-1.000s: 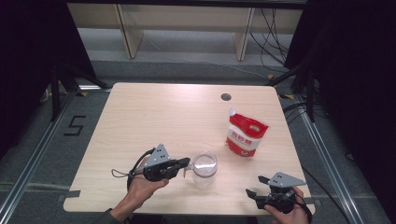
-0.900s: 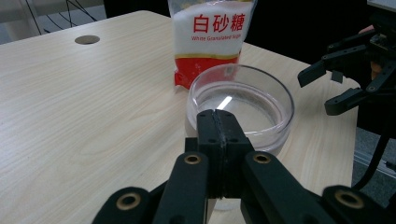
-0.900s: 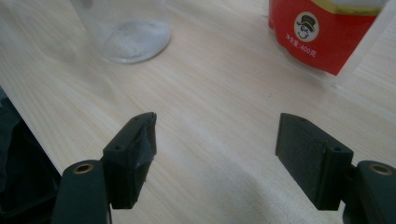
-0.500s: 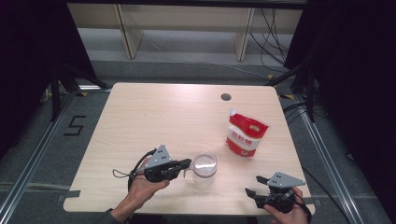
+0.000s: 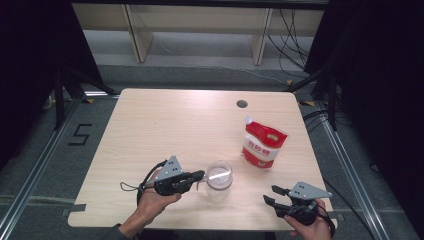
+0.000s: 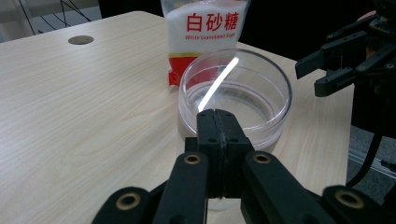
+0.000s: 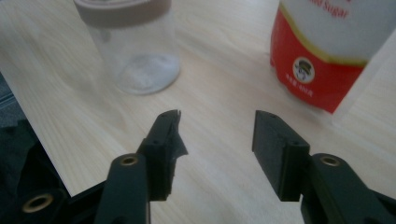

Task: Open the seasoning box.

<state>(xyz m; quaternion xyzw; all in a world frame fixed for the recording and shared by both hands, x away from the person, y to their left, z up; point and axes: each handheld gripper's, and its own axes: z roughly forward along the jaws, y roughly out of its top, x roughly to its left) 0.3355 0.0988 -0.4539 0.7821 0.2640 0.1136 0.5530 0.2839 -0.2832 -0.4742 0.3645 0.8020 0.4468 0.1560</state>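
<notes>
Your left gripper (image 5: 199,176) is clamped shut against the jar (image 5: 218,178) rim, perhaps steadying it; your right gripper (image 5: 272,194), jaws just narrowing with nothing between them, waits near the sugar pouch (image 5: 263,145).

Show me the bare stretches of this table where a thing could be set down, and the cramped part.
Free: the whole far half of the table, from the left edge to the cable hole, and the near left corner. Crowded: the near edge, where the left gripper meets the glass jar, with the sugar pouch and right gripper close by.
</notes>
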